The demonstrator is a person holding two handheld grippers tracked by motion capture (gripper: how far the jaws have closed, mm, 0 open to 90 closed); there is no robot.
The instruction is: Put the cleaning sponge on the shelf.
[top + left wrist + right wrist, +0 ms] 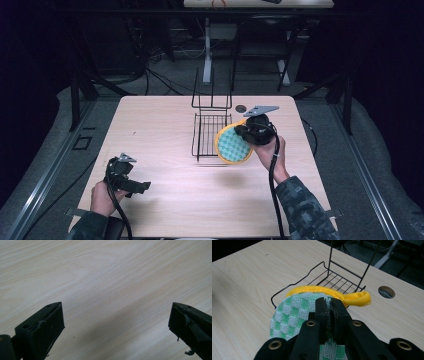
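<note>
A round green-and-white checked potholder with a yellow rim and loop hangs in the air at the right side of a black wire rack. My right gripper is shut on the potholder; its two black jaws pinch the cloth just below the yellow rim, and the rack lies just beyond. My left gripper rests low over the table's front left. Its jaws stand wide apart above bare wood with nothing between them.
The wooden table has a round cable hole behind the rack, also visible as a cable hole in the right gripper view. The rack's upright wire back stands at its far end. Dark floor, cables and desk legs lie beyond the table.
</note>
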